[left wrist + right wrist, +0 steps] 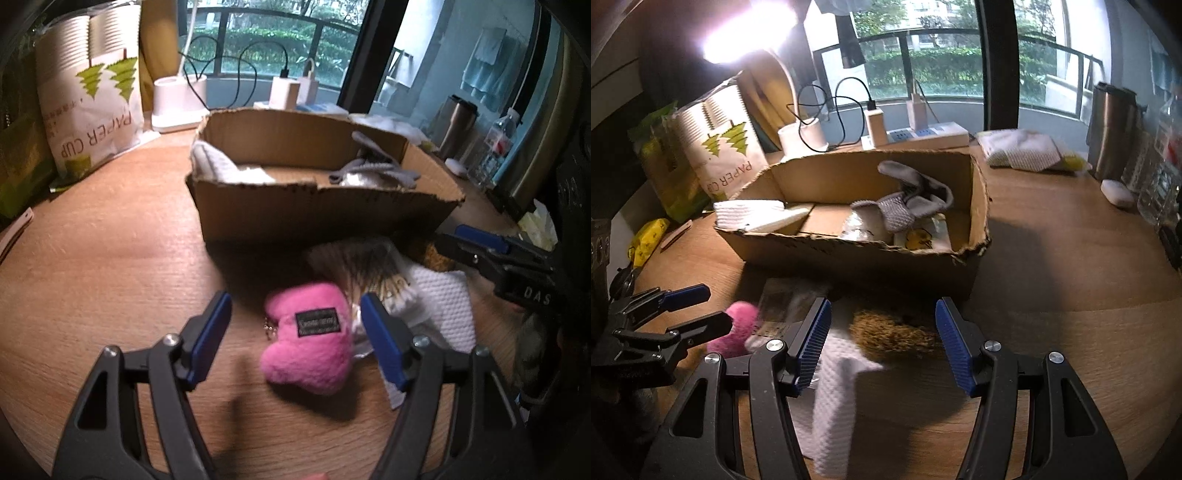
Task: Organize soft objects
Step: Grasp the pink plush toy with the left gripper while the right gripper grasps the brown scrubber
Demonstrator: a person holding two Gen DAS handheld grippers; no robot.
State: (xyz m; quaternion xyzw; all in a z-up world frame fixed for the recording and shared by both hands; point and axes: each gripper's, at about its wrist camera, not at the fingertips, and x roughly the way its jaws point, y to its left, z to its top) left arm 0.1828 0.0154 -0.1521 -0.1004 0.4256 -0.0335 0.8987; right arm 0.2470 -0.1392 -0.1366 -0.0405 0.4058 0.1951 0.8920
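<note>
Left hand-held gripper [295, 328]: jaws spread wide, pads clear of everything. The pink plush toy [308, 334] lies on the wooden worktop [110, 258] between the two blue pads, touching neither. A black label sits on its upper face and a short bead chain shows at its left edge.

Right hand-held gripper [882, 341]: jaws likewise spread, nothing pinched. Between its pads, lower down, lie a brown furry item [894, 336] and a white textured cloth [834, 391]; the cloth overlaps the near edge of the furry item. No pad contact visible with either.

A clear plastic packet [362, 266] lies just beside the pink toy, partly under the white cloth, directly in front of the box. Contents too blurred to identify.

Cardboard box [857, 258]: open top, torn rim, standing on the worktop just behind the loose items. Inside: a folded white cloth [753, 216] at the left end and a grey knitted glove [908, 203] at the right end, draped over pale packaged items.

Behind the box: a paper cup pack [716, 155] at the left, chargers and a power strip [923, 136] along the window side, a steel tumbler [1108, 129] at the right.

In the right wrist view the left gripper appears at the left edge, its pads on either side of the pink toy.
</note>
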